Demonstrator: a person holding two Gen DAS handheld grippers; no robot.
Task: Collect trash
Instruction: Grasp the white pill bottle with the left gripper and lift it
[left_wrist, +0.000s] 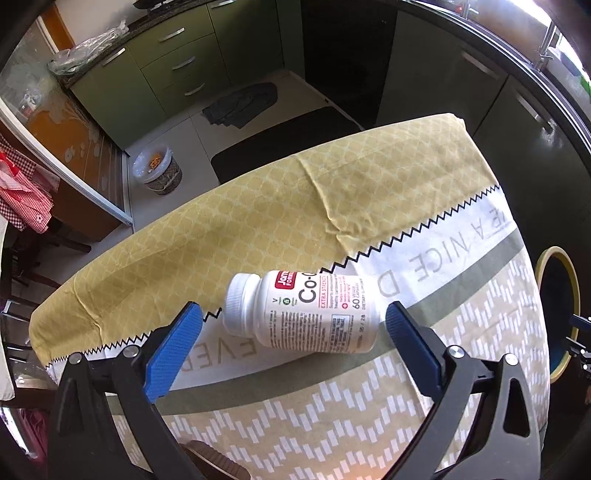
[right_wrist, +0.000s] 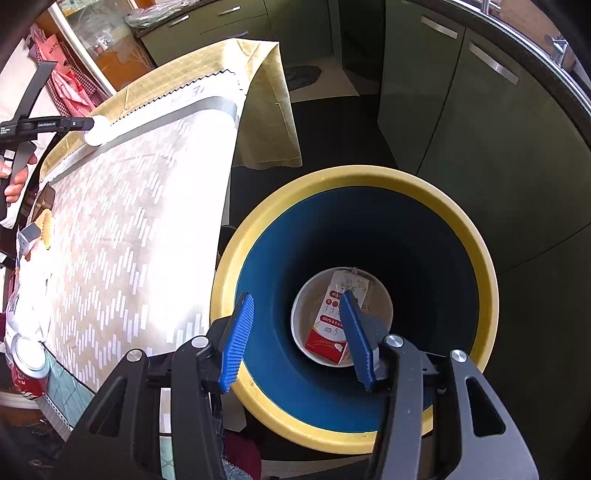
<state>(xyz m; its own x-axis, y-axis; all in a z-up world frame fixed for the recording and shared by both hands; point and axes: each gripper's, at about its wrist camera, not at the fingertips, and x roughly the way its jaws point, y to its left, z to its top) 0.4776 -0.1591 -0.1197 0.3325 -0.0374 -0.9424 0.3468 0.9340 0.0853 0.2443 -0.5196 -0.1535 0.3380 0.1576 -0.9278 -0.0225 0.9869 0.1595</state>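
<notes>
Tabletop (left_wrist: 258, 221), covered by a yellow and patterned cloth, carries the item in hand: a white pill bottle (left_wrist: 306, 314) lying on its side near the zigzag seam of the cloth, toward the far edge, cap pointing left in the left wrist view. Beside the tabletop's right edge stands a blue bin (right_wrist: 461, 236) with a yellow rim, set lower than the tabletop; a bowl (right_wrist: 306, 325) and a red and white carton (right_wrist: 332, 321) already lie at its bottom.

Left gripper (left_wrist: 295, 325) has its jaws spread wide, one blue pad off the cap end and one off the base end, neither seen touching the bottle. Right gripper (right_wrist: 299, 332) hovers over the bin mouth, jaws apart and empty.

Judgement: the step in hand is the grasp of the bottle. As aligned, the jaws would close along its length, cap to base, which is the longer and less secure span. Turning the wrist to pinch across the round body would likely hold better; the smooth plastic may roll if one pad lands first. Close squarely, lift clear of the cloth, then carry over the right edge to the bin.

A soda can (right_wrist: 27, 365) and wrappers at the near left corner look still uncollected.
</notes>
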